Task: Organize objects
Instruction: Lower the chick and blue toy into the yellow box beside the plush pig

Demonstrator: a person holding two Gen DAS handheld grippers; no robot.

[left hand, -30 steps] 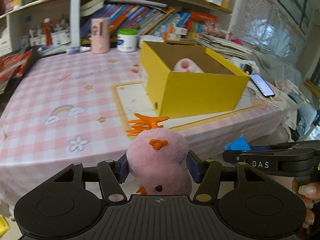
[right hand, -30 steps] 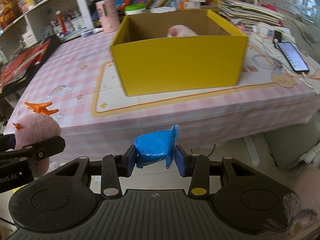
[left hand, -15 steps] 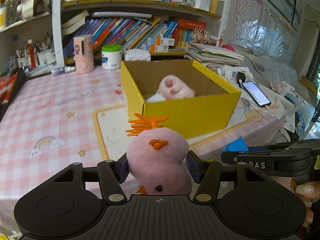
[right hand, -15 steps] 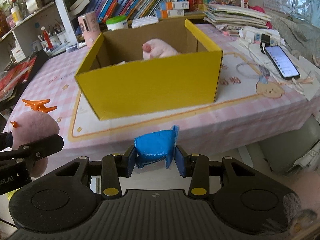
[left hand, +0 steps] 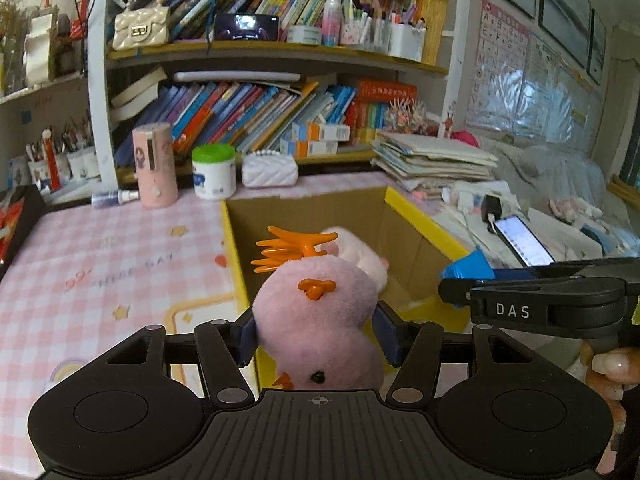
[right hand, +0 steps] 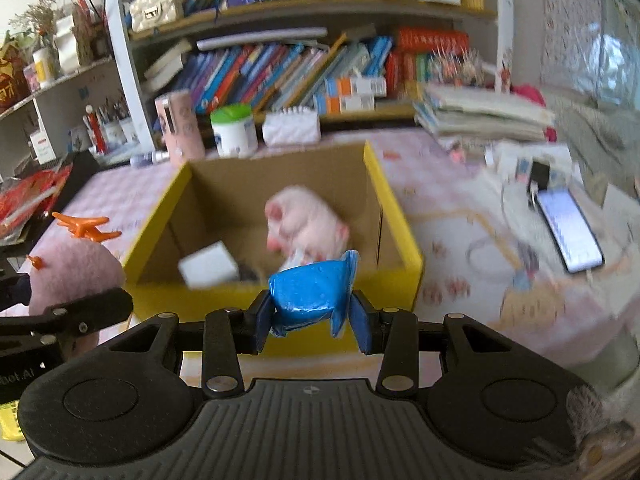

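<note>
Left wrist view has the left gripper point(left hand: 316, 334) with its jaws clamped on a pink plush chick point(left hand: 316, 320), held above the near left corner of the yellow box point(left hand: 424, 220). Right of it, the right gripper point(right hand: 312, 322) has its jaws clamped on a blue packet point(right hand: 310, 292) over the box's near wall. Inside the box lie a pink plush toy point(right hand: 306, 222) and a white block point(right hand: 208, 266). A phone point(right hand: 568, 230) rests on the pink checked surface point(left hand: 100, 264) to the right.
</note>
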